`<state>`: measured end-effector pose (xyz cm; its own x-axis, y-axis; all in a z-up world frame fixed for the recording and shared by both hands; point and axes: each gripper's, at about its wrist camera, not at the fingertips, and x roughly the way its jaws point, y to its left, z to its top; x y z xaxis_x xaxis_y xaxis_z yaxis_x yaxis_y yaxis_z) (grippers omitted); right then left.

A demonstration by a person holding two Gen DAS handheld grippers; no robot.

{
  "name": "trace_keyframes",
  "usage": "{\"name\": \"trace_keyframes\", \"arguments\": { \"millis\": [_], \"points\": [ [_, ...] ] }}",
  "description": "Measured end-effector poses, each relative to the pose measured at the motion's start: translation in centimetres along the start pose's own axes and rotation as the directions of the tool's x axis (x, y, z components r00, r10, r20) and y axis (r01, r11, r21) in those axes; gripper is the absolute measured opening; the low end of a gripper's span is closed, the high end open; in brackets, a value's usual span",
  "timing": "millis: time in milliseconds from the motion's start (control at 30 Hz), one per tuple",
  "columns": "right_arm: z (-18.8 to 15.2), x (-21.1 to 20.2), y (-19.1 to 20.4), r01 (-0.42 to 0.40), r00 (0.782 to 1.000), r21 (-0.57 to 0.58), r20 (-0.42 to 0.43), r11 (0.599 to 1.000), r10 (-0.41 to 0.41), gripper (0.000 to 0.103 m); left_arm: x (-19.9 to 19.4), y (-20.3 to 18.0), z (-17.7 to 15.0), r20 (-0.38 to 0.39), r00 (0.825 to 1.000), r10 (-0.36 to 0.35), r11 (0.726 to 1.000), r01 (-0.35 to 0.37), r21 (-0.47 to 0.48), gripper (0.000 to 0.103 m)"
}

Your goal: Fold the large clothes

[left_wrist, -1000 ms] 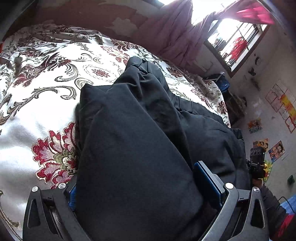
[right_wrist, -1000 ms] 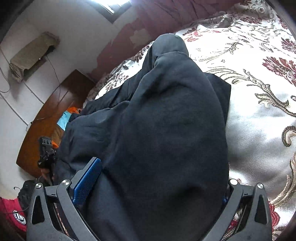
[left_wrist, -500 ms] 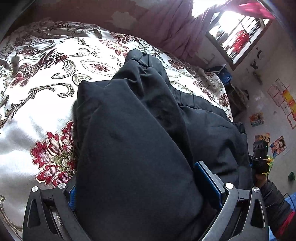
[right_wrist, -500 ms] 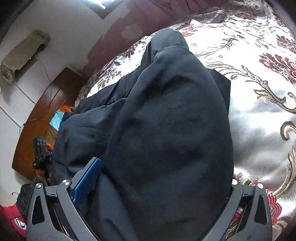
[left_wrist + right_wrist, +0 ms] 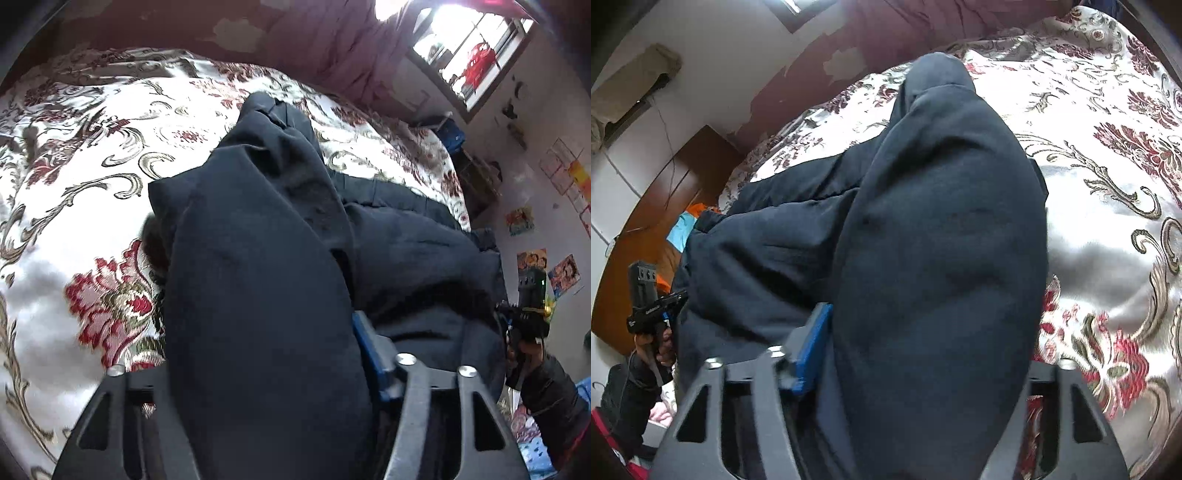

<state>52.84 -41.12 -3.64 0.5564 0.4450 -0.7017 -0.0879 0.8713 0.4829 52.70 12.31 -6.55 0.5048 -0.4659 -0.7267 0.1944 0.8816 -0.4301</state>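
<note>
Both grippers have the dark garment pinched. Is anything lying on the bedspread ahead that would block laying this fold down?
Nothing visible does. The dark garment fills the left gripper and the right gripper, and the floral bedspread beyond it shows only bare fabric in both views. What lies under the lifted cloth is hidden.

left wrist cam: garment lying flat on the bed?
No, the dark garment is bunched and lifted, pinched in the left gripper above the floral bedspread.
</note>
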Motion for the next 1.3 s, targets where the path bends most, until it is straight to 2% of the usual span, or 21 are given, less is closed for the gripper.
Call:
{"name": "trace_keyframes", "arguments": {
  "millis": [67,167,233,433,600,800,933,1000,1133,1200,1233,1300],
  "points": [
    [0.2,-1.2,0.5,-0.024,0.999,0.007,0.031,1.0,0.024,0.03,-0.8,-0.7,-0.2,0.029,0.999,0.016,1.0,-0.015,-0.01,0.039],
    [0.8,-3.5,2.0,-0.065,0.995,0.004,0.082,0.998,0.065,0.025,-2.5,-2.5,0.0,0.062,0.997,0.044,0.999,-0.045,0.006,0.023],
    [1.4,-5.1,3.5,-0.092,0.989,-0.018,0.114,0.996,0.093,0.024,-3.8,-3.5,0.4,0.076,0.996,0.05,0.999,-0.051,0.012,0.019],
    [1.6,-9.3,6.8,-0.136,0.977,-0.113,0.15,0.984,0.153,0.023,-8.5,-6.4,0.7,0.132,0.987,0.096,0.993,-0.104,0.057,0.017],
    [1.4,-11.7,8.2,-0.169,0.969,-0.147,0.158,0.975,0.192,0.023,-12.5,-6.6,0.0,0.175,0.979,0.103,0.992,-0.114,0.056,0.017],
    [0.2,-11.4,8.2,-0.139,0.98,-0.161,0.123,0.977,0.159,0.023,-13.9,-6.4,-2.0,0.17,0.977,0.124,0.99,-0.134,0.046,0.018],
    [-1.8,-9.2,7.6,-0.05,0.993,-0.178,0.099,0.983,0.069,0.023,-12.0,-5.0,-3.9,0.13,0.983,0.129,0.991,-0.132,0.015,0.018],
    [-2.3,-8.5,6.5,0.001,0.994,-0.135,0.107,0.991,0.014,0.026,-10.9,-4.3,-4.9,0.126,0.982,0.138,0.99,-0.14,0.004,0.018],
    [-2.3,-7.4,4.5,0.037,0.994,-0.022,0.101,0.999,-0.035,0.036,-9.9,-3.0,-5.9,0.133,0.981,0.14,0.99,-0.139,-0.02,0.023],
    [-2.2,-7.2,4.2,0.083,0.993,-0.003,0.09,0.997,-0.082,0.046,-9.6,-2.5,-5.9,0.112,0.982,0.153,0.988,-0.148,-0.049,0.03],
    [-2.3,-7.0,4.3,0.114,0.99,-0.005,0.088,0.993,-0.113,0.056,-9.4,-2.3,-5.8,0.098,0.981,0.165,0.985,-0.16,-0.062,0.038],
    [-2.5,-7.0,4.8,0.164,0.983,-0.021,0.09,0.986,-0.161,0.065,-9.1,-2.1,-5.8,0.072,0.977,0.198,0.978,-0.192,-0.082,0.051]
  ]
}}
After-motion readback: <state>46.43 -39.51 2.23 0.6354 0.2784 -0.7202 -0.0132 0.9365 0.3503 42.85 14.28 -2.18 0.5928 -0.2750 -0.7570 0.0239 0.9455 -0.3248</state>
